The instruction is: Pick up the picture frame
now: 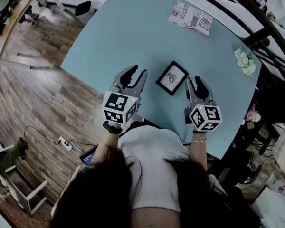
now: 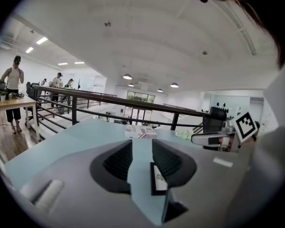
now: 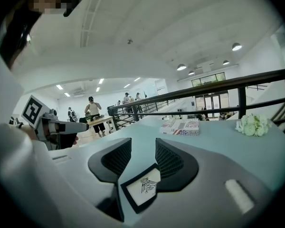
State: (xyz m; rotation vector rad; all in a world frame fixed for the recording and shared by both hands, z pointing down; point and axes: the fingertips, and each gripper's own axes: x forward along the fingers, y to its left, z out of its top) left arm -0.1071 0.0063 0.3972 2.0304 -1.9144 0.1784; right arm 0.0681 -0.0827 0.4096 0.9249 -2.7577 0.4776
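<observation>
A small black picture frame (image 1: pixel 172 77) with a white print lies flat on the light blue table (image 1: pixel 123 37), near its front edge. My left gripper (image 1: pixel 137 72) hovers just left of the frame, jaws open with only table between them. On the frame's right side my right gripper (image 1: pixel 194 82) stands open as well, nothing between its fingers. In the left gripper view the frame (image 2: pixel 157 179) shows low, beside the right jaw of that gripper (image 2: pixel 141 160). The right gripper view has the frame (image 3: pixel 142 186) just below and in front of the jaws of that gripper (image 3: pixel 142 158).
A printed box (image 1: pixel 191 17) lies at the table's far side, and a bunch of white flowers (image 1: pixel 245 61) at the right edge. A black railing (image 1: pixel 270 27) runs behind the table. A power strip (image 1: pixel 64 141) lies on the wooden floor at left. People stand far off.
</observation>
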